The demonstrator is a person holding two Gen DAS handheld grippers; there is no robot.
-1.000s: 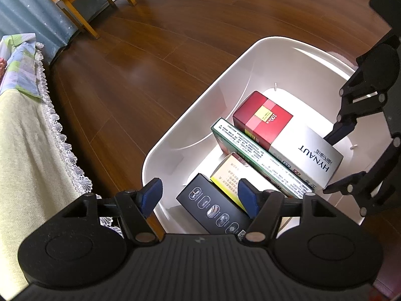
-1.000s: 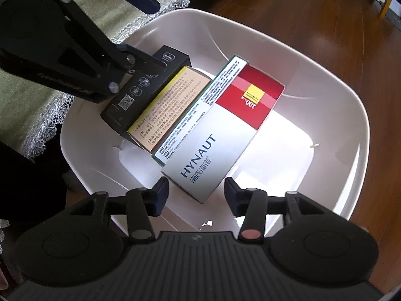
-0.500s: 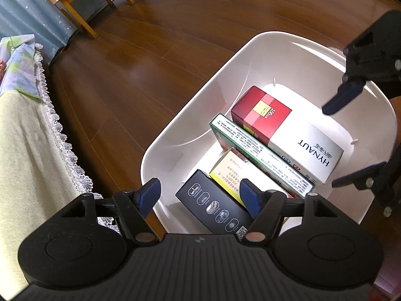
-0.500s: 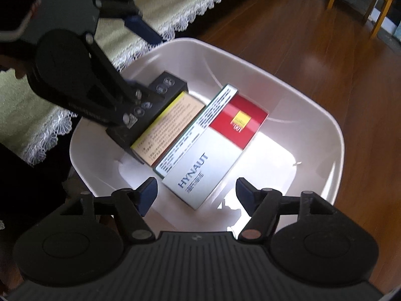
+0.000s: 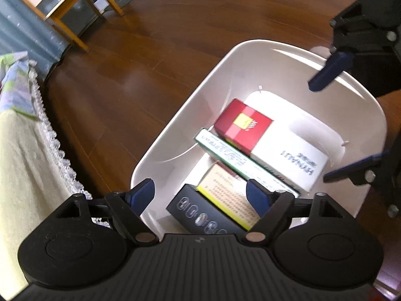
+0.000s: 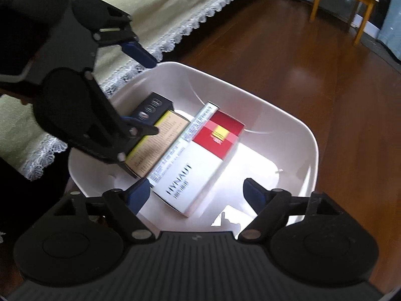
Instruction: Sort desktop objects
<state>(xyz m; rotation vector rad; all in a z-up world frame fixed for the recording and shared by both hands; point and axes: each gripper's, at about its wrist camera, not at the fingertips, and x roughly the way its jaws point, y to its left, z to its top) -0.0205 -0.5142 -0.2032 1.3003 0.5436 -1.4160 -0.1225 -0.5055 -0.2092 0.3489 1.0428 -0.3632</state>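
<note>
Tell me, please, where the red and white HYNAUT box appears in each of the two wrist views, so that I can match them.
Left wrist view: the HYNAUT box lies right of centre, red end towards the top, inside the white bin.
Right wrist view: the HYNAUT box lies at centre, red end upper right, white end nearest the camera.
Shared landmark: the long green-edged box lying against its side.

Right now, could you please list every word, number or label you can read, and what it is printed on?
"HYNAUT": on the white and red box in the white bin.
Green-edged box, yellow box: print too small.
Black box: icons only.
</note>
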